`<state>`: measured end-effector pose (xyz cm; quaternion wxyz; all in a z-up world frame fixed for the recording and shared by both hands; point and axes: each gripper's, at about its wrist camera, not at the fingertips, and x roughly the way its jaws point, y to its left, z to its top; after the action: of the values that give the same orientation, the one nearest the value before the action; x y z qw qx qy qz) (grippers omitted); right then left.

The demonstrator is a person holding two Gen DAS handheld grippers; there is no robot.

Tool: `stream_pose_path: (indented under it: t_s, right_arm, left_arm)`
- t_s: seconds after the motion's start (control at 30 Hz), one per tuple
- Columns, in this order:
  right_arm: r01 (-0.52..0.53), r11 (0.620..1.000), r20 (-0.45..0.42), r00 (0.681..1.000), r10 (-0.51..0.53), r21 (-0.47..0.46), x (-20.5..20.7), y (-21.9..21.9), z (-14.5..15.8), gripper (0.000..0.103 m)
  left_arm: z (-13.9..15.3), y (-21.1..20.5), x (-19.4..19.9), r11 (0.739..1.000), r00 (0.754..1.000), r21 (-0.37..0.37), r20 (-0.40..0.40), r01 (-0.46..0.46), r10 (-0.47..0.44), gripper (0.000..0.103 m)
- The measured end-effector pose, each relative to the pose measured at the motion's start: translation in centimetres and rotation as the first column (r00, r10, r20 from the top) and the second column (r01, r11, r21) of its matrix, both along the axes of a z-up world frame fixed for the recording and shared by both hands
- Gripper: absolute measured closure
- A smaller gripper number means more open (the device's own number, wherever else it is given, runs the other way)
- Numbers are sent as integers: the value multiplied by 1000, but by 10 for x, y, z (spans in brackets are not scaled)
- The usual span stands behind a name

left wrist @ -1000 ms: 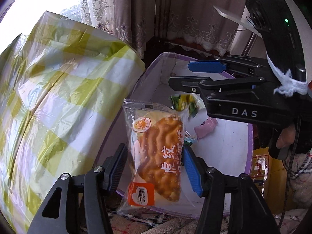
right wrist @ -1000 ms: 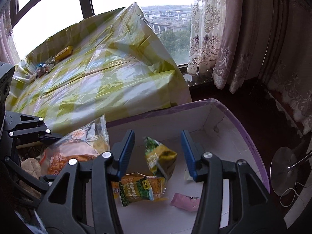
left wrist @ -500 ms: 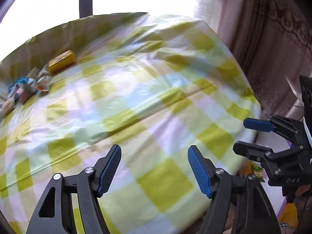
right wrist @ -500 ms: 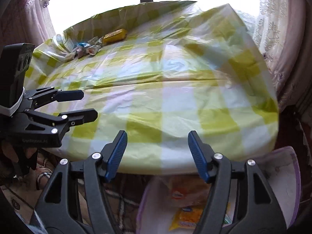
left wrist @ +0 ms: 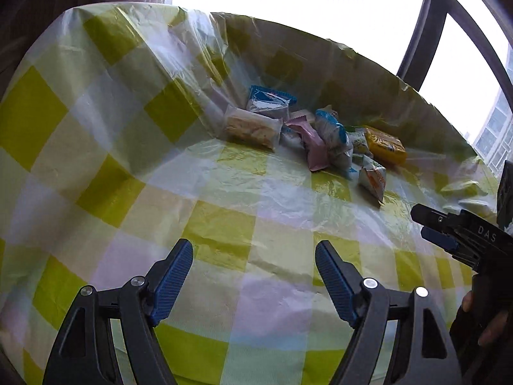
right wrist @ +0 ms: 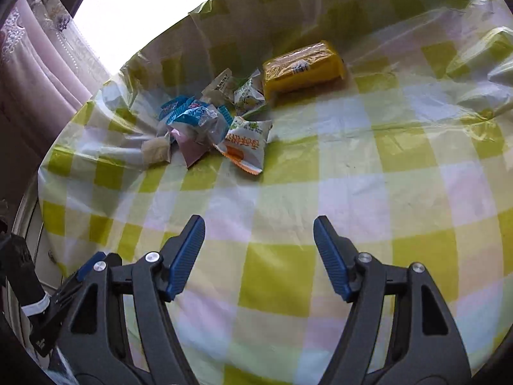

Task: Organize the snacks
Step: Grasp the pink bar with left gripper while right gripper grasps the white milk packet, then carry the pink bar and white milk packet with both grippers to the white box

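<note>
Since a second ago both grippers have swung away from the purple-rimmed box, the bread packet and green snack bag that sat between their pads gone, and now face the yellow-checked tablecloth (left wrist: pixel 224 224). From the left wrist, the left gripper (left wrist: pixel 253 276) hangs empty with jaws opening over bare cloth, the snack pile (left wrist: pixel 307 134) lies well ahead at 1 o'clock beside a yellow packet (left wrist: pixel 384 144), and the right gripper (left wrist: pixel 433 227) enters at 3 o'clock. From the right wrist, the right gripper (right wrist: pixel 259 250) is likewise empty with jaws opening, the pile (right wrist: pixel 211 122) at 11 o'clock, the yellow packet (right wrist: pixel 301 67) at 12, the left gripper (right wrist: pixel 86 266) at 8 o'clock.
</note>
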<state>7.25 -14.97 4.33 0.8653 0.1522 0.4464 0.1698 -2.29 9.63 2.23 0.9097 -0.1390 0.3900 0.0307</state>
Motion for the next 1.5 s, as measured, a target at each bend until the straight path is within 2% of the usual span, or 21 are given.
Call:
stream_pose_path:
  t_s: [0.2, 0.3, 0.33, 0.37, 0.4, 0.43, 0.5, 0.63, 0.73, 0.8, 0.87, 0.9, 0.93, 0.97, 1.03, 1.17, 1.33, 1.5]
  right_arm:
    - [60, 998, -19, 998, -60, 4, 76, 40, -4, 30]
    - [36, 993, -41, 998, -41, -117, 97, 60, -16, 31]
    - [24, 985, -14, 1000, -27, -171, 95, 65, -14, 34]
    - [-8, 979, -16, 1000, 5, -205, 92, 67, -15, 50]
    - [-38, 977, -1, 999, 38, -210, 85, 67, -14, 51]
    - [-50, 973, 31, 998, 59, -226, 75, 63, -12, 63]
    - [-86, 963, 77, 991, 109, -256, 53, 53, -10, 63]
    - [-115, 973, 72, 989, 131, -199, 15, 18, -16, 63]
    - [-113, 978, 88, 988, 130, -177, -3, 1, -18, 62]
    - [-106, 978, 104, 987, 126, -177, -7, -1, -18, 62]
    - [-103, 980, 112, 986, 123, -170, -7, -1, -19, 61]
    - [-104, 979, 111, 986, 124, -173, -7, 0, -19, 61]
    - [-104, 979, 110, 986, 124, -173, -7, 0, -19, 61]
    - [-104, 980, 108, 986, 123, -168, -7, -1, -20, 61]
    - [-104, 982, 105, 987, 121, -155, -6, -2, -20, 61]
    - [-104, 983, 106, 987, 121, -153, -6, -6, -18, 61]
    - [-99, 979, 110, 987, 120, -178, -6, -3, -18, 61]
    - [-97, 977, 110, 987, 120, -189, -9, -2, -18, 62]
  left_arm:
    - [2, 3, 23, 999, 1000, -48, 14, -24, 25, 20]
    - [-2, -1, 48, 997, 999, -72, -10, -37, 37, 20]
    - [-5, -2, 58, 995, 999, -86, -19, -44, 42, 20]
    - [-7, -4, 67, 994, 998, -100, -24, -54, 52, 20]
    - [-8, -6, 76, 992, 998, -110, -27, -66, 63, 20]
    - [-10, -9, 87, 990, 997, -116, -30, -76, 73, 20]
    - [-14, -17, 108, 987, 995, -128, -45, -96, 91, 20]
    - [-18, -25, 147, 969, 979, -143, -55, -203, 197, 20]
    - [-16, -37, 179, 963, 976, -164, -71, -216, 207, 20]
    - [-16, -49, 194, 969, 974, -121, -92, -217, 207, 20]
    - [-17, -66, 202, 980, 973, 21, -122, -196, 197, 22]
    - [-18, -73, 201, 982, 975, 81, -131, -171, 181, 26]
    - [-18, -77, 193, 979, 977, 119, -117, -163, 176, 52]
    - [-17, -76, 182, 986, 984, 100, -100, -136, 146, 82]
    - [-16, -65, 155, 996, 992, 3, -90, -92, 92, 82]
    - [-15, -50, 84, 998, 998, -43, -52, -39, 36, 82]
    - [-11, -45, 16, 1000, 999, -17, -30, 15, -15, 82]
    - [-7, -47, -7, 999, 999, 9, -32, 45, -44, 82]
